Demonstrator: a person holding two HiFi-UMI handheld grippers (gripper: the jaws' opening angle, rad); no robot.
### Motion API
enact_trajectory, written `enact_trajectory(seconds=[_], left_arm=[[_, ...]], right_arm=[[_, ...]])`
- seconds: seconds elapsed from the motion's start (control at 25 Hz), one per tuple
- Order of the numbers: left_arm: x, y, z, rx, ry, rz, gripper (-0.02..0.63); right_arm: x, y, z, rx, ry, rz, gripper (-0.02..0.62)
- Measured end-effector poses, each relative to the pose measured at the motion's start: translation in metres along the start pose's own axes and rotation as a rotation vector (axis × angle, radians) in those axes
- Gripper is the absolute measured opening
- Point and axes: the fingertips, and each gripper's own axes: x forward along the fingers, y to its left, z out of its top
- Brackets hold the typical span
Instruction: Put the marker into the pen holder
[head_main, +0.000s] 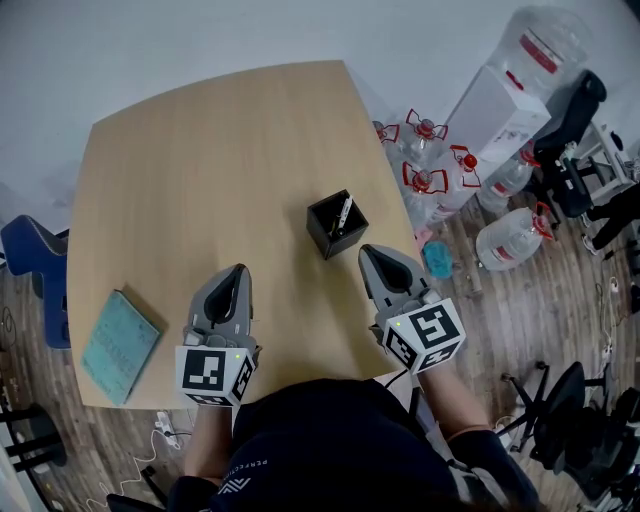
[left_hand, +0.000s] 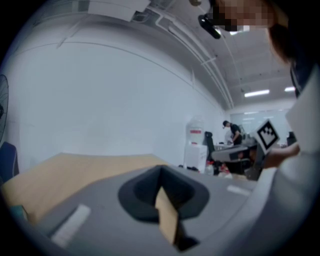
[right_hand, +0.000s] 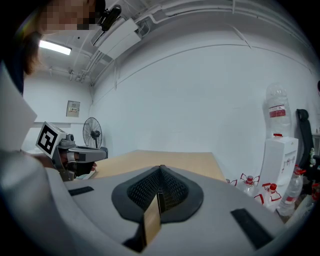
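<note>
The marker (head_main: 343, 213) stands tilted inside the black holder (head_main: 322, 238) on the counter (head_main: 200, 170). The left gripper (head_main: 238, 270) and right gripper (head_main: 367, 251) sit over the counter's near edge. Both have their fingers pressed together on nothing, and the right is near the holder.

**Matt wood, dull plastic**

The pale wood-grain counter (head_main: 220, 170) looks smooth and matt. The black square pen holder (head_main: 319, 236) seems matt plastic. The left gripper (head_main: 238, 270) and right gripper (head_main: 367, 251) wear dull grey plastic; clear plastic water bottles (head_main: 505, 240) shine.

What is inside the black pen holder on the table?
One white marker leans inside the pen holder. The holder's walls hide its bottom and the marker's lower end.
</note>
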Motion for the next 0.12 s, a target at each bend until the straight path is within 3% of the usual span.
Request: enact_trajectory(seconds=[0.12], left_arm=[[-0.0008,-0.0002,0.0003,0.000,-0.003,-0.001,0.003]], right_arm=[[0.0005,0.0019,0.0002,0.003,-0.001,0.006,-0.002]])
